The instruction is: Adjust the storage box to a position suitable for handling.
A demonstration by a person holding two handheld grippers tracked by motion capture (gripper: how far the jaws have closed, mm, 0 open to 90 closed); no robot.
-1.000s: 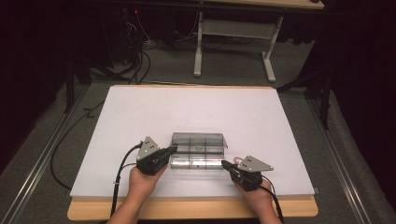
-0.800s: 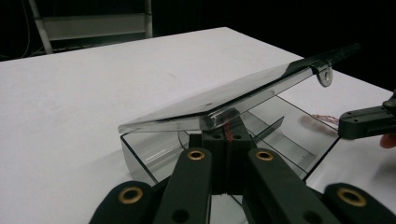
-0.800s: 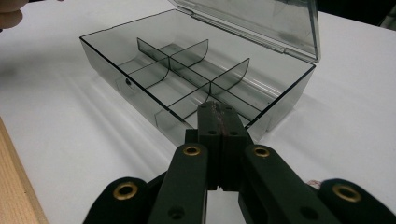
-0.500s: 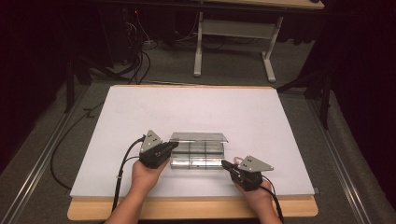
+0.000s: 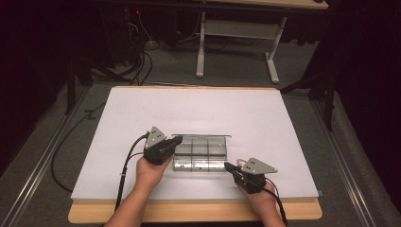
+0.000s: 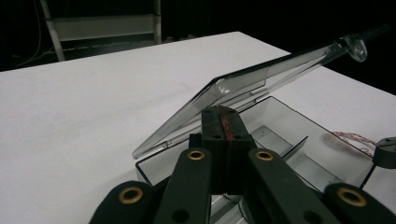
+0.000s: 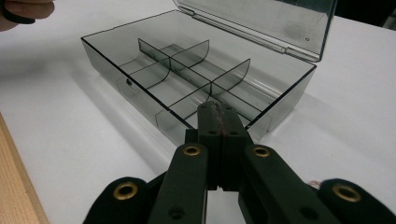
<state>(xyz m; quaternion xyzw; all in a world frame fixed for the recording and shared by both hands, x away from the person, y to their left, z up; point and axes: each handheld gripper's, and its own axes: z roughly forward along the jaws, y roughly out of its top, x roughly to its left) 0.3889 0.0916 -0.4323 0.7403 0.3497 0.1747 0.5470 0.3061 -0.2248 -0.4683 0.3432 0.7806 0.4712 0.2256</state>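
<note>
Lifted since a second ago, the lid (image 6: 261, 79) tilts higher over the clear box (image 5: 201, 153) — left gripper (image 5: 176, 141), jaws pressed together, props it from beneath; right gripper (image 5: 228, 166), likewise closed and empty, braces the box's near-right corner mid-table.

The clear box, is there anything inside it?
No, in the right gripper view every compartment of the clear box is bare.

Clear compartment box (image 5: 201, 153) on white surface (image 5: 198, 113); left gripper (image 5: 176, 142) at its left end, right gripper (image 5: 228, 166) at near-right corner.
</note>
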